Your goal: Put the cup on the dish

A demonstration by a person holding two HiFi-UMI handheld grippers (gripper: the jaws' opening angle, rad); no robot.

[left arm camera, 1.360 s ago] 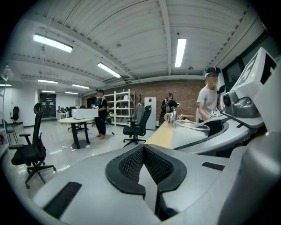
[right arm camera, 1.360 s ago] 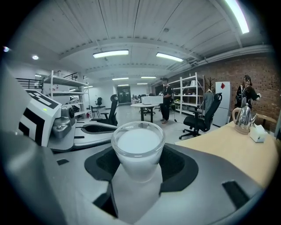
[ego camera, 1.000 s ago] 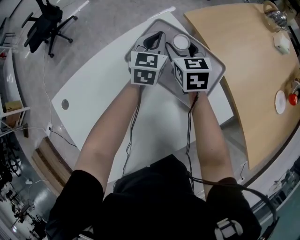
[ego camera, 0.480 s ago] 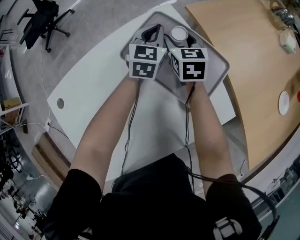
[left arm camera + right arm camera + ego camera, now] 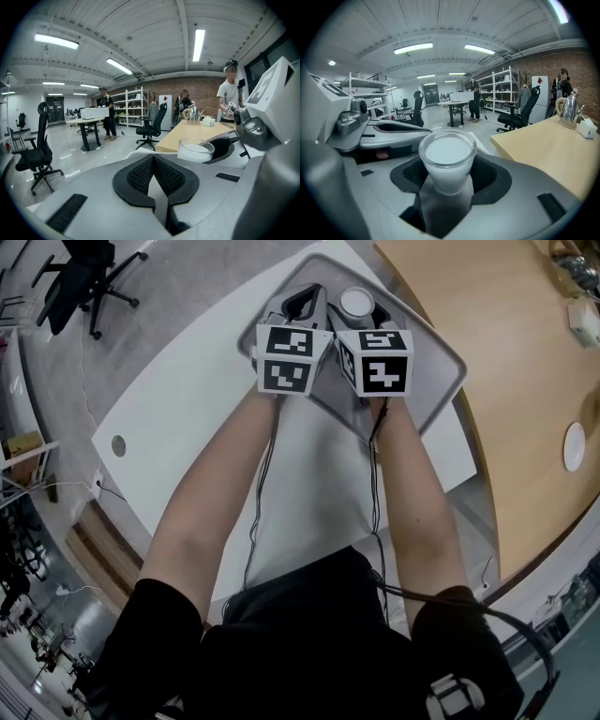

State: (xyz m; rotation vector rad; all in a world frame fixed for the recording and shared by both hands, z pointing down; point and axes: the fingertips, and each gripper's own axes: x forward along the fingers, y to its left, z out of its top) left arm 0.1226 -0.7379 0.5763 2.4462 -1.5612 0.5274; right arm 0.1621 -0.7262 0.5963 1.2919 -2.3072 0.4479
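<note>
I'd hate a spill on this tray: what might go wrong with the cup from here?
1. The cup looks filled with white almost to its rim; tilting the right hand-held gripper that clamps it may spill it.
2. The left hand-held gripper, shut and empty, sits close beside; a bump might jar the cup.

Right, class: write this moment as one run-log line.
right gripper: shut on clear glass cup, white contents | left gripper: shut, empty | both over grey tray
</note>
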